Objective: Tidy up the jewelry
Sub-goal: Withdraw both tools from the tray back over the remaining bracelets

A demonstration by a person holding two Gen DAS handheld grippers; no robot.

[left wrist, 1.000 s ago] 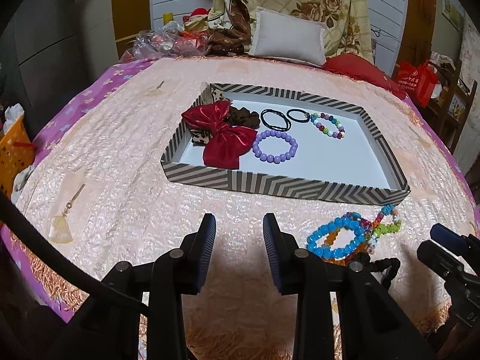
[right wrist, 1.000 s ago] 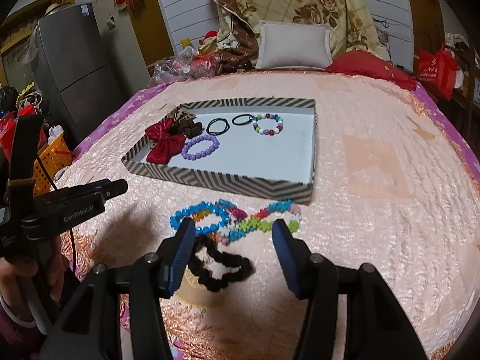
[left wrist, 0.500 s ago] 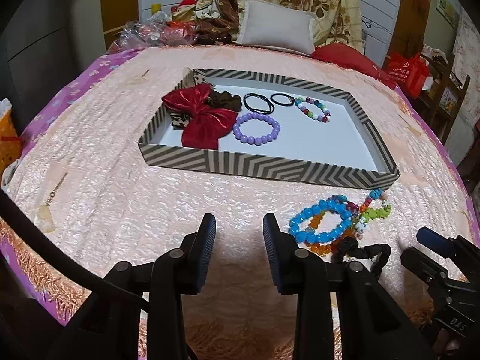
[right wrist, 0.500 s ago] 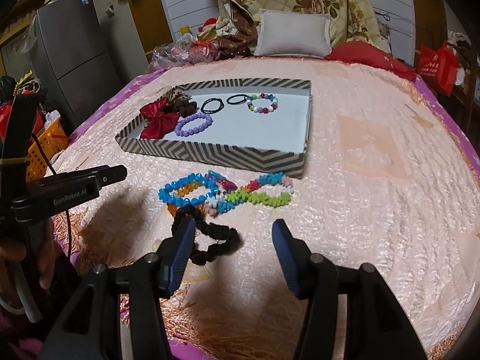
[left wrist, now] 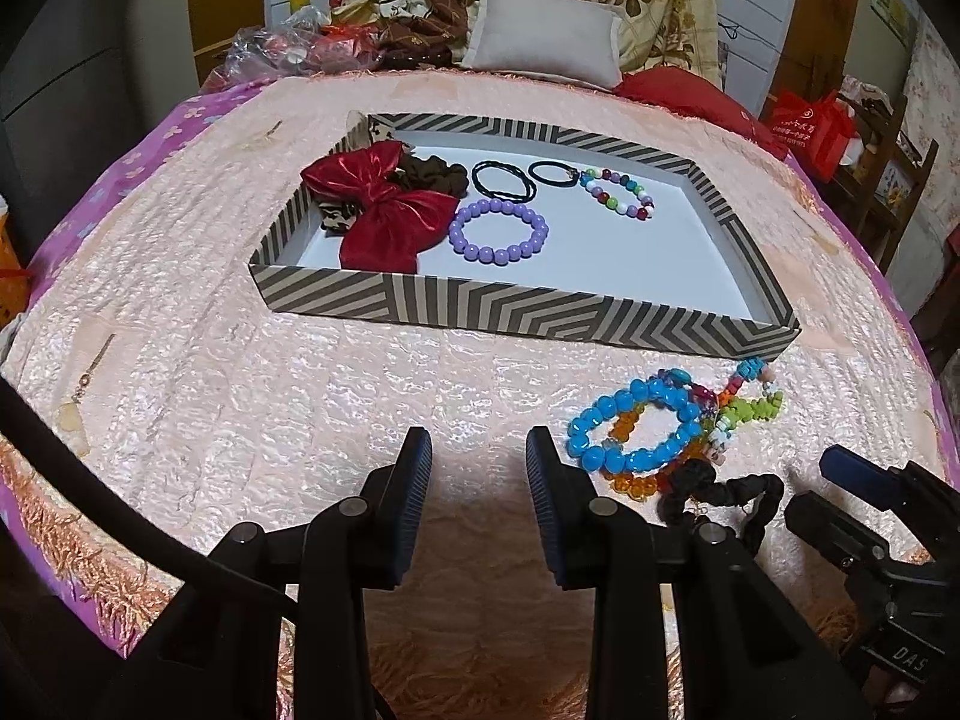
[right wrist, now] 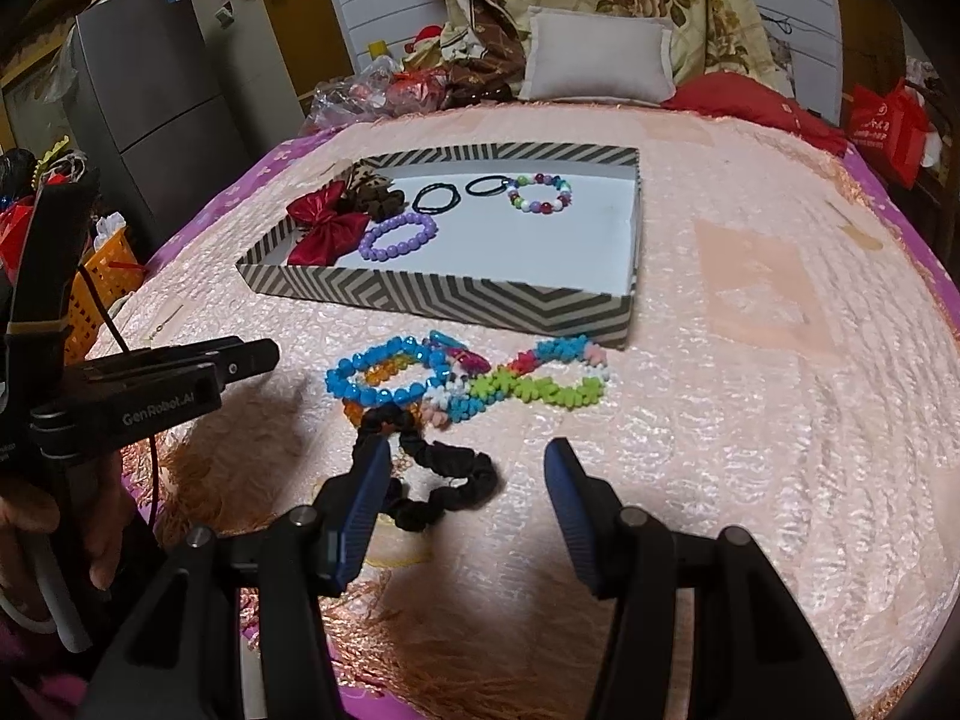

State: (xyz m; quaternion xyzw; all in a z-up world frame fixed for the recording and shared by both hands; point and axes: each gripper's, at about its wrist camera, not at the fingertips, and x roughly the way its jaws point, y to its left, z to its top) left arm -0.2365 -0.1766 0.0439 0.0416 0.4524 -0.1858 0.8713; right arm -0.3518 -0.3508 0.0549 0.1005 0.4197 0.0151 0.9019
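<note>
**Both grippers held apart over the loose pile; tray seen from a changed angle**

Nearest the cameras, the left gripper [left wrist: 478,474] is seen with its pads spread and nothing between them, above bare bedspread [left wrist: 240,396]. The right gripper [right wrist: 468,480] is likewise spread, with no item pinched; the black scrunchie [right wrist: 444,468] lies on the bedspread just ahead of its left pad, partly hidden by it.

Compared with a second ago, both openings are unchanged. The scrunchie and the bead pile are framed farther ahead of the right pads than before, while none of the items is seen to have shifted on the bedspread.

Just beyond the scrunchie, a tangle of loose bracelets is found: a blue bead bracelet [right wrist: 384,375] overlaps an orange one, and a green and turquoise strand [right wrist: 540,387] is touching it to the right.

Farther off, the striped tray [left wrist: 510,312] sits on the bedspread, close behind the pile. Inside it are laid a red bow [left wrist: 384,204], a brown scrunchie [left wrist: 438,177], a purple bead bracelet [left wrist: 498,231], two black hair ties [left wrist: 501,180] and a multicoloured bead bracelet [left wrist: 618,192].

At the back, a grey pillow [left wrist: 540,42] rests against patterned bedding.
</note>
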